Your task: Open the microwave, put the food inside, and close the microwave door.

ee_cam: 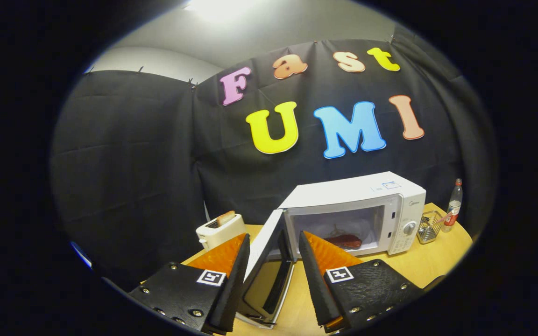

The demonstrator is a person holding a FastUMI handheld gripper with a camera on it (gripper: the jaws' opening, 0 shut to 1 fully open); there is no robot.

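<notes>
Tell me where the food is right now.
In the gripper view the food lies inside the open microwave, beyond the open gripper, whose fingers flank the swung-out door.

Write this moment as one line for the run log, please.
gripper: open, around door edge | microwave: door open | food: inside | next: probably close door

A light wooden surface (pixel 404 270) stands in front of a black cloth wall (pixel 138 154). Toward one end of the surface sits a pale toaster (pixel 220 230) with a slice of browned toast (pixel 225 217) sticking up from its slot. Toward the other end, a small wire mesh basket (pixel 429 227) holds a few items too small to make out. Just beside the basket stands a clear bottle (pixel 454 206) with a red label, upright.
</notes>
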